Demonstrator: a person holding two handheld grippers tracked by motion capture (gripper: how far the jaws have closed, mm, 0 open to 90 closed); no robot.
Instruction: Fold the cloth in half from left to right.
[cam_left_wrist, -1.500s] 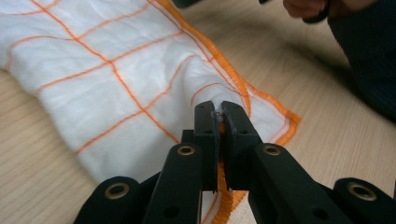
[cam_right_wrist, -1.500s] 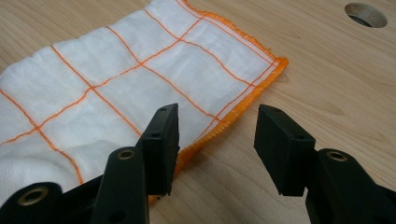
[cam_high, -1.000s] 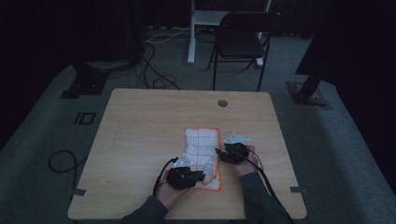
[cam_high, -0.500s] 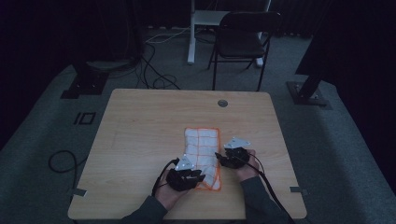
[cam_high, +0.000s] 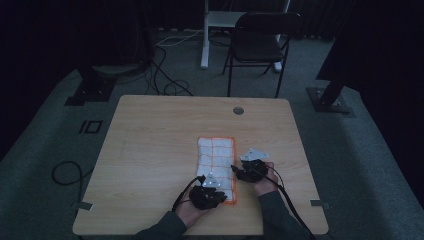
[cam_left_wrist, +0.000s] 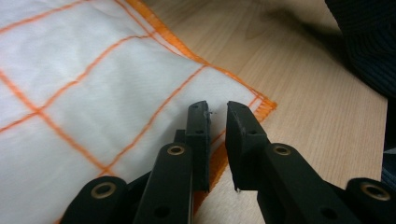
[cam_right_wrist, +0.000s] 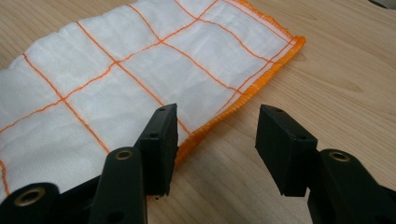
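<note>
Now cloth (cam_left_wrist: 93, 84) corner under nearly closed left hand-held gripper (cam_left_wrist: 217, 116).

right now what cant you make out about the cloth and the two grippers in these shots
- High view: the near edge of the cloth is hidden under the left gripper; the dim light hides how both grippers' jaws stand.
- Left gripper view: its jaws, which have just been closing, stand a narrow gap apart at the cloth's corner; whether they pinch fabric is hidden.
- Right gripper view: the cloth runs off the left edge; the right gripper is open over the orange hem.
</note>
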